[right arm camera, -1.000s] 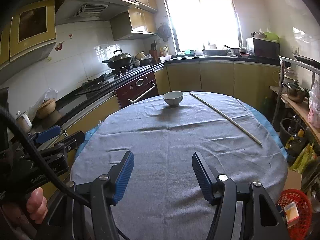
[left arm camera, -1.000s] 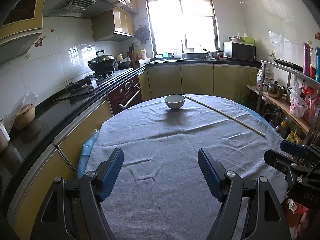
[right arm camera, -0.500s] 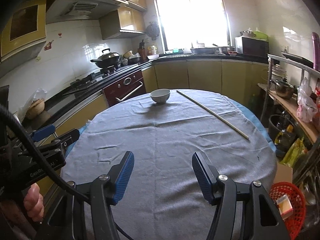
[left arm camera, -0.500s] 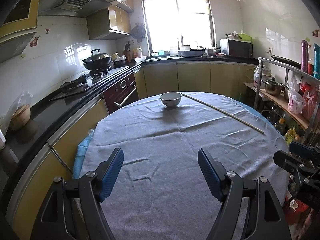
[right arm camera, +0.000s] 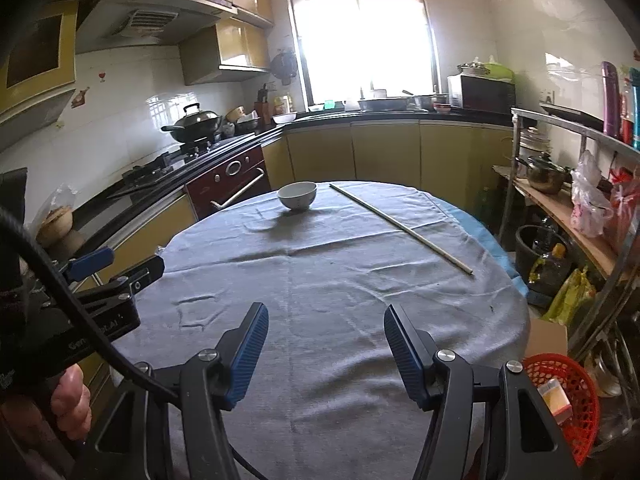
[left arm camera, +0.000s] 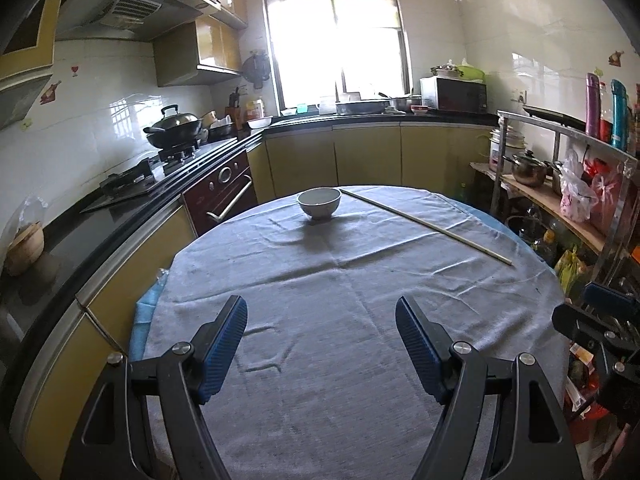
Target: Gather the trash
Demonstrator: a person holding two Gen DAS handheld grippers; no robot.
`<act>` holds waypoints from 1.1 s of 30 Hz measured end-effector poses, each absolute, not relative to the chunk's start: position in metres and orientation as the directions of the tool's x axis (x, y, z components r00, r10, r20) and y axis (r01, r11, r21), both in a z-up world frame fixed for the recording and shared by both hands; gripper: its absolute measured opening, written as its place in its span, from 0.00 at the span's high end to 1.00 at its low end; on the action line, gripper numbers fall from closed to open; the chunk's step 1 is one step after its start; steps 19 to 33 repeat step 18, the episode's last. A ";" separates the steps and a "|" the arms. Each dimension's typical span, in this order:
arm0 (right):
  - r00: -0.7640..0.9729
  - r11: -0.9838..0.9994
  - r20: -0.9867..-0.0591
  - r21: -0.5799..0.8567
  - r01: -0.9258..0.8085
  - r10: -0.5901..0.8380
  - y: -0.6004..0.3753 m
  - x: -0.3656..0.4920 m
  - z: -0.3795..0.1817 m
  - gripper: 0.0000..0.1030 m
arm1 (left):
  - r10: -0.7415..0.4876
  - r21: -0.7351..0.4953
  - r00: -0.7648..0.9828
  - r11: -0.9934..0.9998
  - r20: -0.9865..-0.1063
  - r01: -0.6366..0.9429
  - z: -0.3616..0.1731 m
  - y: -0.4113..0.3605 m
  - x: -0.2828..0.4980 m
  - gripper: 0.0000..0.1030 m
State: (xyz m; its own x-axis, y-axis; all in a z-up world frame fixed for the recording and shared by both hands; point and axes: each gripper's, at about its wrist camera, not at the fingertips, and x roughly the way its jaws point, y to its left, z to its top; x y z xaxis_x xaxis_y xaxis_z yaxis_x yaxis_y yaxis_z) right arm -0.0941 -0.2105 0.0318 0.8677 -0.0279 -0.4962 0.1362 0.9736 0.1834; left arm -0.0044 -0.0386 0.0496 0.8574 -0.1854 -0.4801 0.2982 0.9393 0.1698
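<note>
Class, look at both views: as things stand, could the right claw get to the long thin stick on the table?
Probably yes. The right claw is open, and only bare tablecloth lies between it and the stick; the bowl stands off to the side.

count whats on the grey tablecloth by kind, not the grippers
white ceramic bowl: 1
long thin pale wooden stick: 1
total: 2
</note>
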 end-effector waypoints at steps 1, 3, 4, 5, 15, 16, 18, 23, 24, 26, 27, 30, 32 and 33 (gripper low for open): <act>0.868 0.972 -0.496 0.187 0.141 -0.030 -0.212 -0.094 0.032 0.38 | -0.187 0.171 0.856 0.938 -0.482 0.301 0.049 -0.039 -0.004 0.25; 0.868 0.971 -0.496 0.193 0.143 -0.029 -0.213 -0.092 0.032 0.38 | -0.186 0.173 0.854 0.938 -0.486 0.302 0.048 -0.040 -0.002 0.25; 0.867 0.971 -0.497 0.194 0.142 -0.027 -0.213 -0.091 0.032 0.37 | -0.183 0.172 0.854 0.938 -0.488 0.300 0.048 -0.040 -0.001 0.25; 0.866 0.971 -0.499 0.194 0.138 -0.024 -0.213 -0.088 0.031 0.37 | -0.182 0.171 0.852 0.939 -0.490 0.299 0.047 -0.040 0.000 0.25; 0.852 0.971 -0.523 0.213 0.112 0.017 -0.217 -0.058 0.016 0.37 | -0.136 0.183 0.840 0.946 -0.526 0.268 0.034 -0.040 0.026 0.25; 0.849 0.969 -0.528 0.218 0.113 0.020 -0.219 -0.054 0.013 0.37 | -0.131 0.185 0.838 0.946 -0.530 0.265 0.031 -0.041 0.030 0.25; 0.845 0.967 -0.535 0.227 0.119 0.022 -0.223 -0.046 0.008 0.36 | -0.131 0.178 0.824 0.946 -0.552 0.270 0.023 -0.041 0.040 0.24; 0.845 0.967 -0.535 0.227 0.119 0.022 -0.223 -0.046 0.008 0.36 | -0.131 0.178 0.824 0.946 -0.552 0.270 0.023 -0.041 0.040 0.24; 0.845 0.967 -0.535 0.227 0.119 0.022 -0.223 -0.046 0.008 0.36 | -0.131 0.178 0.824 0.946 -0.552 0.270 0.023 -0.041 0.040 0.24; 0.845 0.967 -0.535 0.227 0.119 0.022 -0.223 -0.046 0.008 0.36 | -0.131 0.178 0.824 0.946 -0.552 0.270 0.023 -0.041 0.040 0.24; 0.845 0.967 -0.535 0.227 0.119 0.022 -0.223 -0.046 0.008 0.36 | -0.131 0.178 0.824 0.946 -0.552 0.270 0.023 -0.041 0.040 0.24; 0.845 0.967 -0.535 0.227 0.119 0.022 -0.223 -0.046 0.008 0.36 | -0.131 0.178 0.824 0.946 -0.552 0.270 0.023 -0.041 0.040 0.24; 0.845 0.967 -0.535 0.227 0.119 0.022 -0.223 -0.046 0.008 0.36 | -0.131 0.178 0.824 0.946 -0.552 0.270 0.023 -0.041 0.040 0.24; 0.845 0.967 -0.535 0.227 0.119 0.022 -0.223 -0.046 0.008 0.36 | -0.131 0.178 0.824 0.946 -0.552 0.270 0.023 -0.041 0.040 0.24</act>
